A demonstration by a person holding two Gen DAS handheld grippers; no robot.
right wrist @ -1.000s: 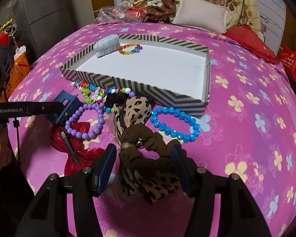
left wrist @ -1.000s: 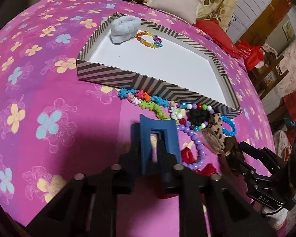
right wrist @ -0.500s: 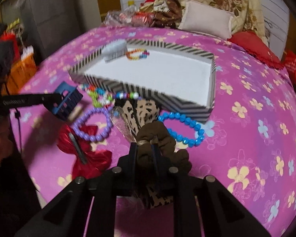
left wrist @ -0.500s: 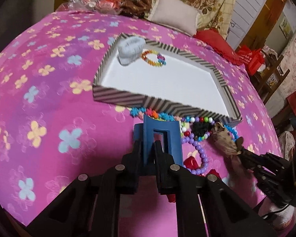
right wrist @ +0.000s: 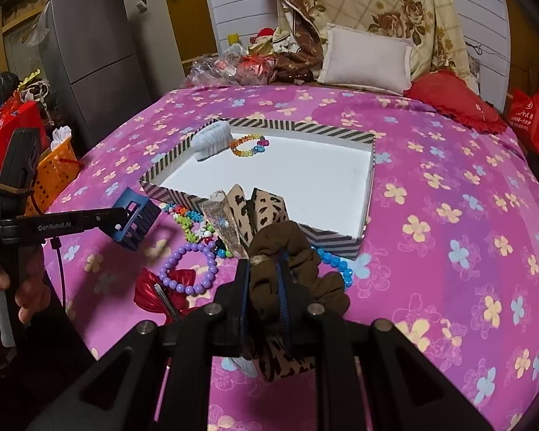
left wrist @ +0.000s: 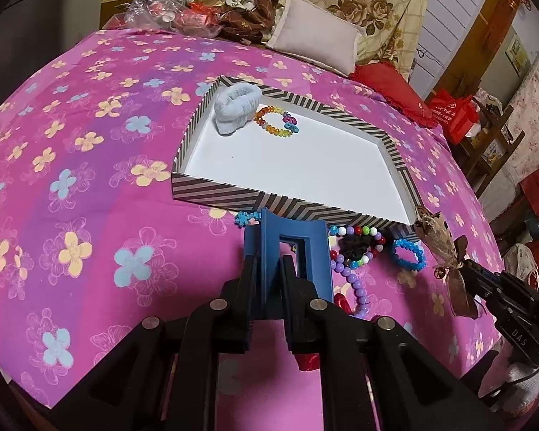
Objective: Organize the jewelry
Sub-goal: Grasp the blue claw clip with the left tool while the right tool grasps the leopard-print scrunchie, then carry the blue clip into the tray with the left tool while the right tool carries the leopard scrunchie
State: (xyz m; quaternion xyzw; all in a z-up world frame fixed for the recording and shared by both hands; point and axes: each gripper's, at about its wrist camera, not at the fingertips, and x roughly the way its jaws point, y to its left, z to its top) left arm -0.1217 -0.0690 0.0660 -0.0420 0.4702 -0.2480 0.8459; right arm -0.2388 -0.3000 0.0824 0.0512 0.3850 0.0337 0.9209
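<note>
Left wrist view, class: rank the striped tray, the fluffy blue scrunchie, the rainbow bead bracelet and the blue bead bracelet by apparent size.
1. striped tray, by far.
2. fluffy blue scrunchie.
3. rainbow bead bracelet and blue bead bracelet: alike, and at different distances, so unranked.

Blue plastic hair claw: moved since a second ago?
Yes. The blue plastic hair claw has lifted off the pink bedspread, shut in the left gripper, toward the striped tray.

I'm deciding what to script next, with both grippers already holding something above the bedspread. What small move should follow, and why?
Probably carry the left gripper forward over the striped tray and let go there. It is shut on the blue hair claw, lifted off the bedspread, just short of the tray's near wall. The tray's white floor is mostly bare, with only the fluffy scrunchie and rainbow bracelet in its far corner.
</note>
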